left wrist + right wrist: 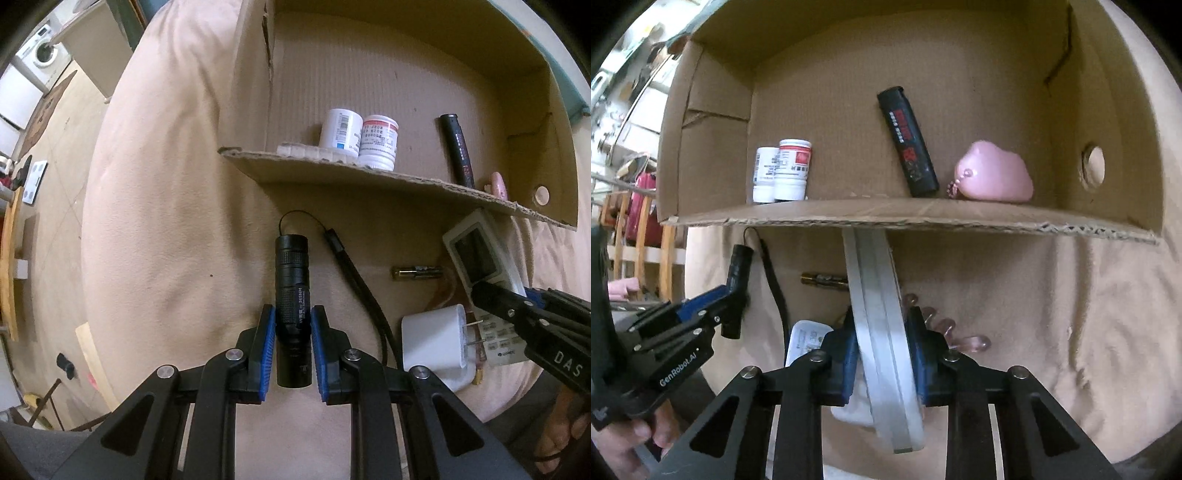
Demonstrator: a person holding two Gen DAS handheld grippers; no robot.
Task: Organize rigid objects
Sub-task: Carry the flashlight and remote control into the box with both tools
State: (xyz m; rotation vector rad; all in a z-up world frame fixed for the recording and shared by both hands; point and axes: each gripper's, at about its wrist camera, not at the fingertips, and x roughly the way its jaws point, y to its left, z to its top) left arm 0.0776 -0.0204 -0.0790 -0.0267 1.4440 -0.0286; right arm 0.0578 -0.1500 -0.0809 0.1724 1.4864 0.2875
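My left gripper (293, 317) is shut on a black flashlight (292, 295), held above the beige blanket in front of the cardboard box (332, 173). It also shows in the right wrist view (737, 291). My right gripper (882, 325) is shut on a white remote control (882, 332), held edge-on below the box's front wall; the remote also shows in the left wrist view (480, 258). Inside the box stand two white pill bottles (783, 171), a black lighter (908, 144) and a pink soft toy (993, 173).
On the blanket lie a white plug charger (436, 343), an AA battery (417, 273), a black cord (362, 288) and a pink coiled hair tie (945, 328). The floor and a washing machine (44, 55) are at far left.
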